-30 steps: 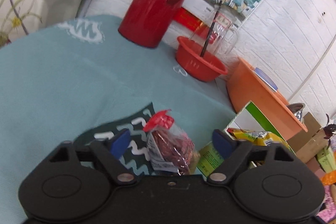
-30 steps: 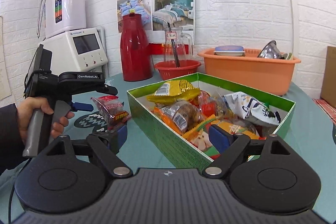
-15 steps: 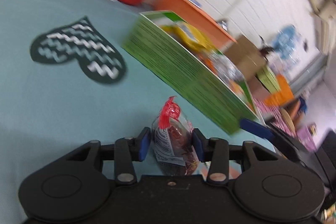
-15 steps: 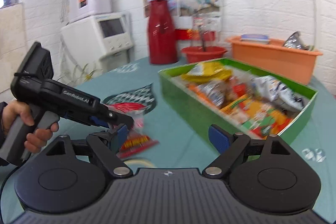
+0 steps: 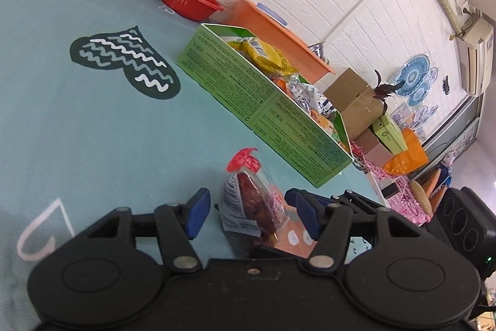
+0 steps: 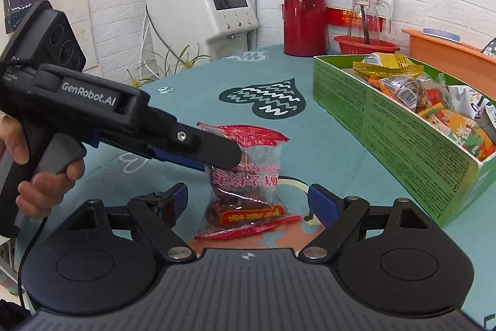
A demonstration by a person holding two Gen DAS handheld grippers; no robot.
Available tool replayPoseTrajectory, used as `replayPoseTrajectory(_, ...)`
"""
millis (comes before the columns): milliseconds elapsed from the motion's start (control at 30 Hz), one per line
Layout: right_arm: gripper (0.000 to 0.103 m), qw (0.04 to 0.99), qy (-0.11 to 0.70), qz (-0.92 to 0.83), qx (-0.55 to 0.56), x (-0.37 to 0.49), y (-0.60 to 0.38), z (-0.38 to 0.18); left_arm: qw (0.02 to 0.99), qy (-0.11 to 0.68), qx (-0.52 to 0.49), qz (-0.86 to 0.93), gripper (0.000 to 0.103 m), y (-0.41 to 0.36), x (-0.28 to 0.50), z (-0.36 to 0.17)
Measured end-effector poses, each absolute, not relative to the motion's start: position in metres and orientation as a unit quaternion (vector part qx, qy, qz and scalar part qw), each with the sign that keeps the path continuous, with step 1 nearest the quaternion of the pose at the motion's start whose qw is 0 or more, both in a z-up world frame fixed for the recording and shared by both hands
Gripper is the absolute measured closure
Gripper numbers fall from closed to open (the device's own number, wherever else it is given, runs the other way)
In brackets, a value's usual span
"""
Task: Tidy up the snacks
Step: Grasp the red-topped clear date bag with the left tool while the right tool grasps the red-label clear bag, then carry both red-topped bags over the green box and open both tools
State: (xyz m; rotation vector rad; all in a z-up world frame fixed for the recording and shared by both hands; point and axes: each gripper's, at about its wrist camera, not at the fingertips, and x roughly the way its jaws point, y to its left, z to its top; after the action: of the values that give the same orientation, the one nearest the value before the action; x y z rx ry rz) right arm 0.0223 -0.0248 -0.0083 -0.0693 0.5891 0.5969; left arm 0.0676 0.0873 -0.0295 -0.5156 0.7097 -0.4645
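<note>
Across the teal-clothed surface (image 6: 316, 145), toward three o'clock in the right wrist view, a long green box (image 6: 387, 126) is seen, already filled with assorted wrapped snacks. Beyond it, at about one o'clock, an orange tub (image 6: 446, 51), a red basin (image 6: 365, 44) with a glass pitcher (image 6: 367, 11) and a red thermos (image 6: 303, 11) are lined against the brick wall.

Near six o'clock of the same view, well short of the box, a clear snack packet (image 6: 245, 176) with red crimped ends and dark reddish pieces inside is found on the cloth. It is flanked by the left gripper (image 5: 249, 214), whose jaws are opening; the packet lies between the blue pads (image 5: 195, 211) without being pressed in the left wrist view. The right gripper (image 6: 248, 202) is held spread wide just before the packet, with nothing clamped.

The packet is judged to be light and soft: thin film that will crinkle, slide and deform under pressure, with contents that could be crushed if squeezed hard. A hold across the filled middle of the body would probably be firmest, since the bulk there gives the pads something to bear on. The flat red seal (image 5: 243, 160) at the top could also be pinched, though the glossy film there may slip. Moderate closing would be advised, and the packet would be expected to sag or swing once lifted toward the box.
</note>
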Motion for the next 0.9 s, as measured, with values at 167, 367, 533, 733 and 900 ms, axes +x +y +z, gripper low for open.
replayPoseTrajectory(167,0.011,0.908,0.307,0.281,-0.035,0.029,-0.015,-0.017,0.876,0.35,-0.245,-0.222,0.063,0.08,0.077,-0.035)
replayPoseTrajectory(367,0.026,0.928,0.273,0.254,-0.019,0.018,-0.027,0.002,0.885,0.322,-0.229,-0.245,0.065,0.066,0.078,-0.011)
replayPoseTrajectory(533,0.026,0.949,0.224,0.222,-0.012,0.014,-0.047,0.027,0.894,0.286,-0.209,-0.274,0.065,0.044,0.088,0.02)
replayPoseTrajectory(733,0.026,0.966,0.183,0.181,0.001,0.024,-0.075,0.048,0.896,0.255,-0.191,-0.31,0.066,0.013,0.113,0.044)
replayPoseTrajectory(900,0.026,0.976,0.159,0.149,0.012,0.042,-0.097,0.058,0.893,0.245,-0.18,-0.332,0.066,-0.01,0.143,0.057)
